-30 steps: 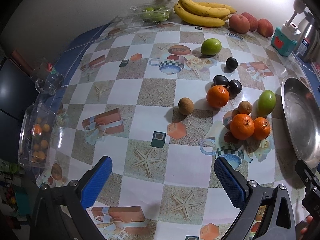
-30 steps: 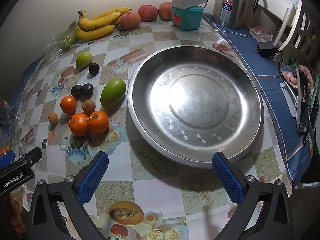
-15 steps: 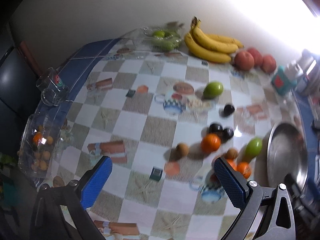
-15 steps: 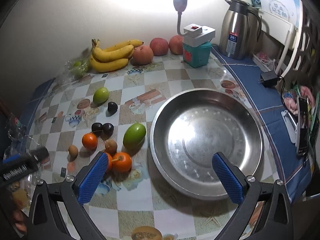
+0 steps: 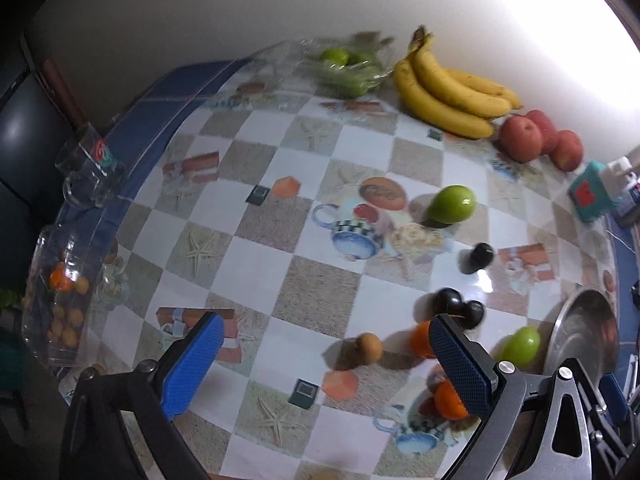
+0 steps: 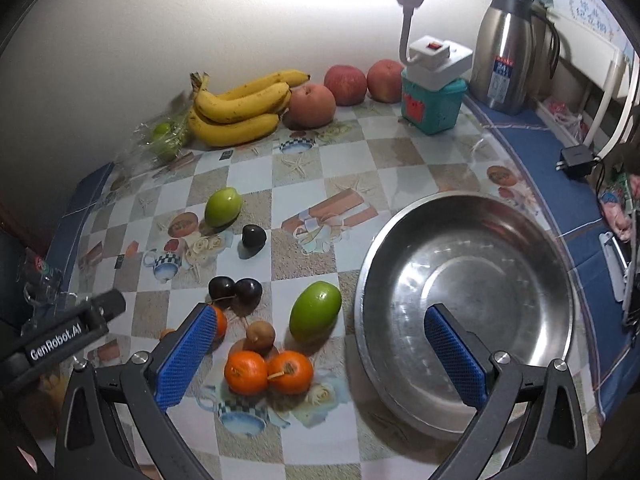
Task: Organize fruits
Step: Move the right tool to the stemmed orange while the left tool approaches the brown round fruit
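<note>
Both grippers have pulled up and back from the surface (image 6: 360,160) over the last second, so more of the spread shows and nothing is picked yet. The left gripper (image 5: 320,364) and right gripper (image 6: 320,356) both hang wide apart and empty. The oranges (image 6: 268,372) and green mango (image 6: 315,311) lie below the right gripper, just left of the empty steel basin (image 6: 472,304).

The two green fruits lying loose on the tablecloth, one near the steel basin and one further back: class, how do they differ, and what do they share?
The near green fruit is longer and more oval; the far green fruit is rounder and looks smaller. The near one lies close beside the steel basin, with two oranges in front; the far one lies apart from the basin, with a single dark fruit beside it. Both are smooth, glossy green and lie outside the basin.
</note>
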`<state>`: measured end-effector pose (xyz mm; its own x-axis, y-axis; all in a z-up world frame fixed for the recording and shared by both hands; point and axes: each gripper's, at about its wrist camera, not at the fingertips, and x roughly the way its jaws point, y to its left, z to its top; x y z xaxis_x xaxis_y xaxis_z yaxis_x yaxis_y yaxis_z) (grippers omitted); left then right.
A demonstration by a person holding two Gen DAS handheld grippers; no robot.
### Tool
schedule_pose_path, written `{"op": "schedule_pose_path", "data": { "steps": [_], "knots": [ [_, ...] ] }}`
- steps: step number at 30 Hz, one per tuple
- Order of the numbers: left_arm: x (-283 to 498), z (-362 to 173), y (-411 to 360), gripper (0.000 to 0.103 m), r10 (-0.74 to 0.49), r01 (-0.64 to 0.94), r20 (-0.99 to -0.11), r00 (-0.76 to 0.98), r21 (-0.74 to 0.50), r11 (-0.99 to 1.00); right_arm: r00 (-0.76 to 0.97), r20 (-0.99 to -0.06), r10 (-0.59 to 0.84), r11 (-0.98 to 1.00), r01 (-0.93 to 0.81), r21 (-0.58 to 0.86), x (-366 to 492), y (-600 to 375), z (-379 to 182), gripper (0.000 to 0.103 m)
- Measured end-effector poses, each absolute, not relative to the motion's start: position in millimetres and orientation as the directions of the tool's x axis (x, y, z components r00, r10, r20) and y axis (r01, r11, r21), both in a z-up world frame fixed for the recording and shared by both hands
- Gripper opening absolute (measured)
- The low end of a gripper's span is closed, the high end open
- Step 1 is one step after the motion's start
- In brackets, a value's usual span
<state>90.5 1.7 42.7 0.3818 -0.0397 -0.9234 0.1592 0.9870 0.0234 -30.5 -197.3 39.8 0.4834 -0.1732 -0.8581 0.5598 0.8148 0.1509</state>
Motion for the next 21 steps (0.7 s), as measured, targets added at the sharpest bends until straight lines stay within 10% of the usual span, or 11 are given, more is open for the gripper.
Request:
{"op": "schedule_pose_path", "data": {
  "steps": [21],
  "knots": [
    [95.0, 6.6, -0.6, 0.103, -0.063, 0.208, -0.949, 0.308, 0.003, 0.978, 0.482, -0.874, -0.059, 0.862, 0.466, 0.199, -14.4, -183.0, 14.8, 0.103]
  ]
}}
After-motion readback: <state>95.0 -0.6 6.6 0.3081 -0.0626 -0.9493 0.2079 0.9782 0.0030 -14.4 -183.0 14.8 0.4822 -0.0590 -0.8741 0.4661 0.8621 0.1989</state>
